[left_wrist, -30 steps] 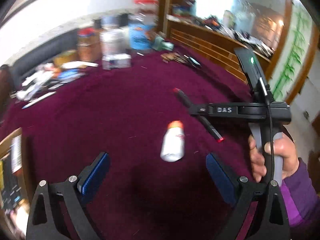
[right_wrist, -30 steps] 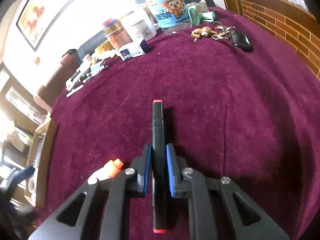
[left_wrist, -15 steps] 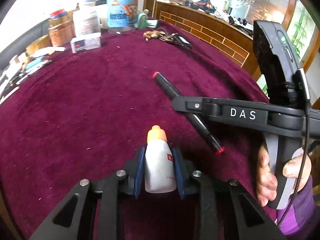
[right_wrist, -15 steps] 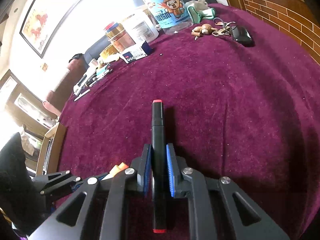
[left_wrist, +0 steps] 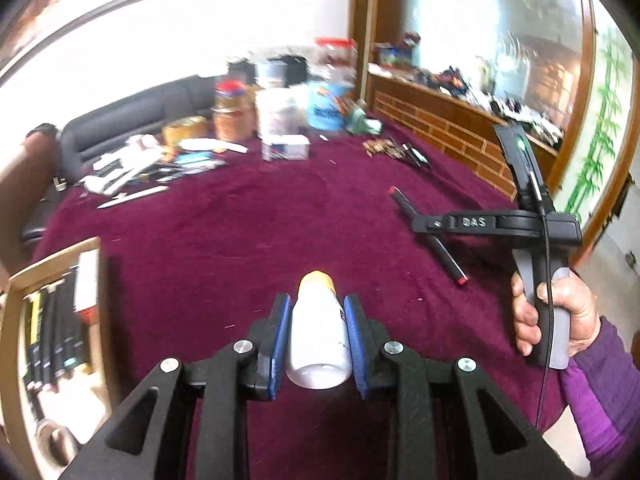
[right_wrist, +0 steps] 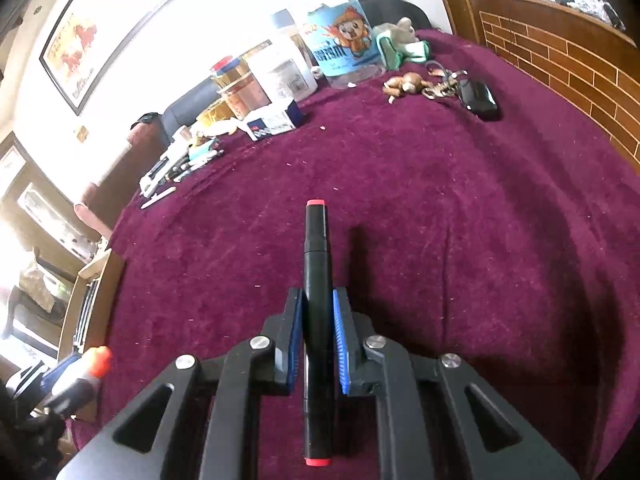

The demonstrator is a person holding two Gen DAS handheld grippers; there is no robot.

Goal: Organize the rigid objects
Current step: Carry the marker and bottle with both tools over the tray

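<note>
Both tools loaded. Left gripper [left_wrist: 317, 330]: its jaws have just been closing, and the blue fingers [left_wrist: 280, 332] now press both sides of a small white bottle [left_wrist: 318, 344] with an orange cap, carried clear of the maroon desk [left_wrist: 240, 240]. Right gripper [right_wrist: 317, 334]: fingers clamped on a black marker [right_wrist: 316, 320] with red ends, held along the line of the tool, also off the cloth. In the left view the marker sits crosswise in the right tool, with the person's hand [left_wrist: 556, 312] on the grip.

Progress, as a judgement: both picks are done; placing is left. A wooden box [left_wrist: 52, 320] at the desk's left edge already holds a row of dark markers, so it looks the likely home for the marker at least. Where the bottle belongs I cannot tell.

Surroundings: middle of the desk is bare cloth, nothing between the tools and the box. Far edge is crowded: jars [right_wrist: 240, 88], a clear tub with a cartoon label [right_wrist: 344, 48], a small white-and-blue carton [right_wrist: 274, 120], loose pens and papers [right_wrist: 176, 168], a bunch of keys [right_wrist: 440, 84] with a black fob. A lot still unsorted there.

Possible snag: the two tools are close together, and the left tool lies between the marker and the box.
</note>
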